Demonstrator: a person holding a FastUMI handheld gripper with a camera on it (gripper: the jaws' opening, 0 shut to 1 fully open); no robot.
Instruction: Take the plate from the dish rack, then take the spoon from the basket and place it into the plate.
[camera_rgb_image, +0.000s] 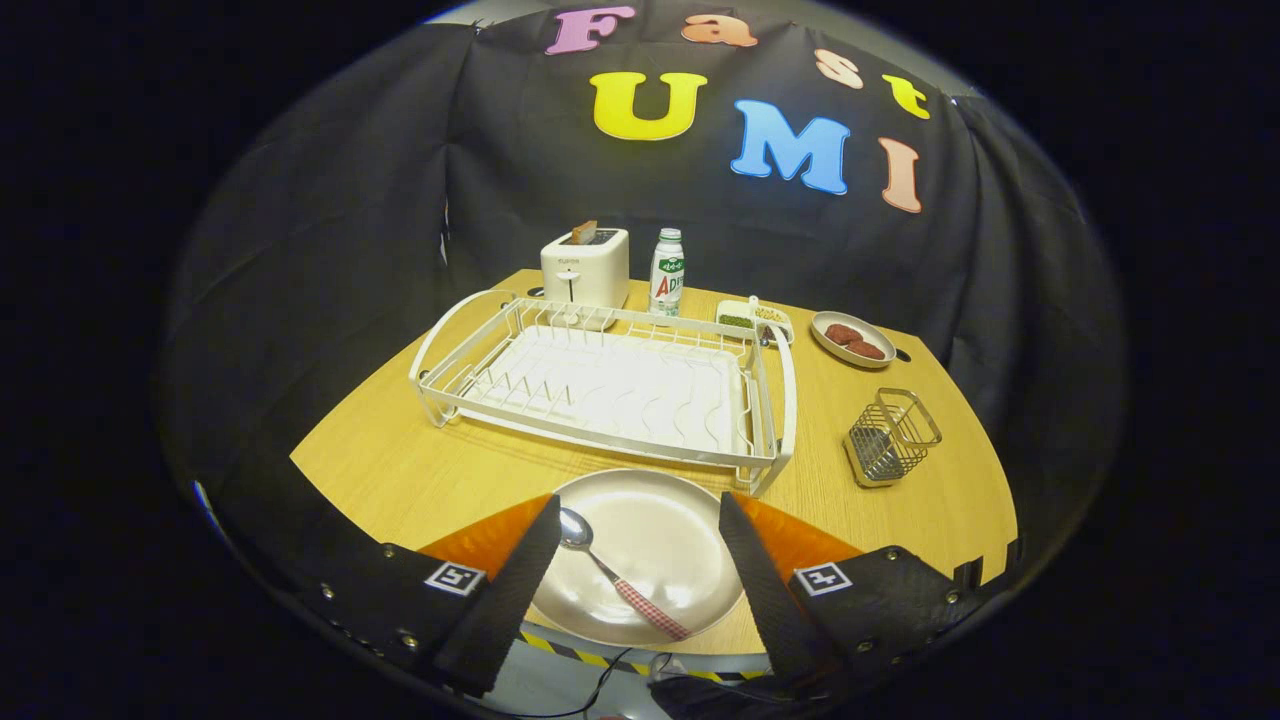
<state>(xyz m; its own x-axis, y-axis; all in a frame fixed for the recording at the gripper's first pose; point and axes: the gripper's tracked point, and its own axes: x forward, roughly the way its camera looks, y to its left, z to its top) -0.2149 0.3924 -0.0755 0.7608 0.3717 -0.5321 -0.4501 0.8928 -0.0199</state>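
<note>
Gripper view: a wooden table (420, 470) is seen against the black cloth wall. A white dish rack (610, 385) is set across the middle of the table, with no dishes seen in it. Just in front of the rack, near the table's front edge, a round plate (670, 530) is laid flat. The gripper (640, 520) is held wide open above the plate, one finger at each side of it, and nothing is gripped. A spoon (610, 570) with a checked handle is lying in the plate, its bowl close beside the left finger. Behind the rack a toaster (586, 266) and a bottle (667, 273) are stood side by side. To the right of the rack a small wire basket (890, 437) is placed, with a dish (853, 339) of brown food beyond it.
</note>
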